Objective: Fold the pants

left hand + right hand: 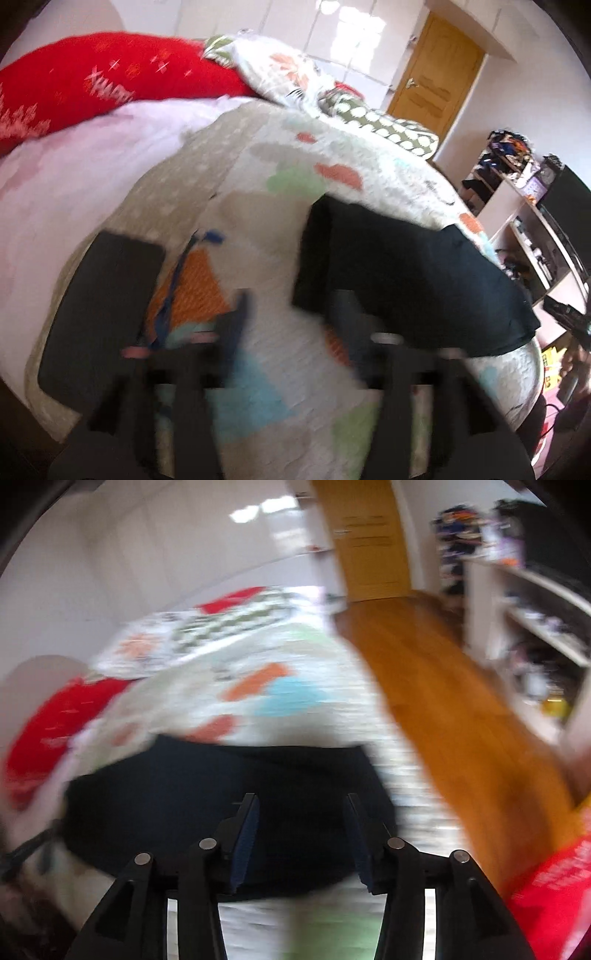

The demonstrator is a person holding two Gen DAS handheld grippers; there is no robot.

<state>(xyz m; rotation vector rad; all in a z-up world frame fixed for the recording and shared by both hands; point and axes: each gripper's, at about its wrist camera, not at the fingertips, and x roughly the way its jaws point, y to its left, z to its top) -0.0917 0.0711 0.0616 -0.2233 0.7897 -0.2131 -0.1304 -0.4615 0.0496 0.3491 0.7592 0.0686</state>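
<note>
A bed (280,387) covered by a pale quilt with orange, green and blue patches carried everything. Folded dark pants (406,273) lay flat on the quilt toward its right edge. A black rectangular pad (99,310) lay on its left side. A red pillow (96,88), a floral pillow (280,74) and a green dotted cushion (384,125) rested at the head.

The left gripper (291,306) is motion-blurred, fingers spread apart and empty. The right gripper (301,812) likewise holds its fingers wide, gripping nothing.
</note>
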